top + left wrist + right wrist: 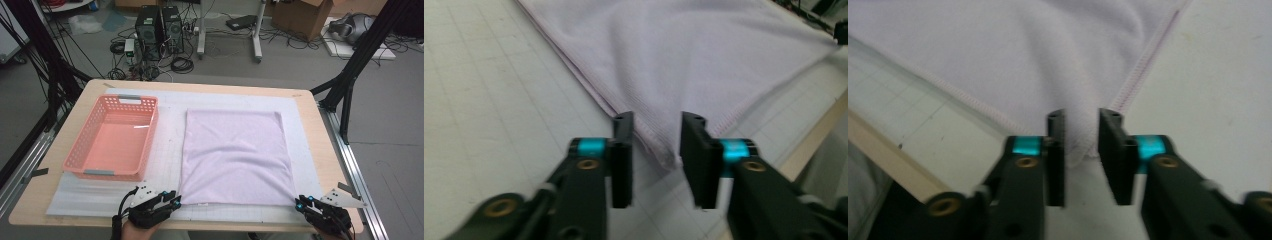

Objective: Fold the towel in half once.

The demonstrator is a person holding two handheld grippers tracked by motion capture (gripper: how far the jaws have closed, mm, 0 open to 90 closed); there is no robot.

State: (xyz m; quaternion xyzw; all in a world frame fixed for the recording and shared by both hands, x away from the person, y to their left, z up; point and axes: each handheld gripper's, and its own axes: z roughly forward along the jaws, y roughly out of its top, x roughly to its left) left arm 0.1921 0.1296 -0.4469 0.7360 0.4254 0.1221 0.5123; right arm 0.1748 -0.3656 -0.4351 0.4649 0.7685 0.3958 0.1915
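A pale lilac cloth (pixel 232 155) lies flat on the white gridded mat (pixel 167 150), roughly square, with its near edge close to the person. At the cloth's near left corner sits my left gripper (pixel 175 200); in the left gripper view its jaws (pixel 657 120) stand apart with that corner of the cloth (pixel 664 150) lying loose between them. My right gripper (pixel 301 201) is at the near right corner. Its jaws (pixel 1083 116) are also parted, and the hemmed corner of the cloth (pixel 1080 145) rests in the gap without being pinched.
An empty pink plastic basket (pixel 127 98) stands on the mat to the left of the cloth. The wooden table's front edge (pixel 75 220) runs just below both grippers. Black frame legs, cables and computer towers stand on the floor behind the table.
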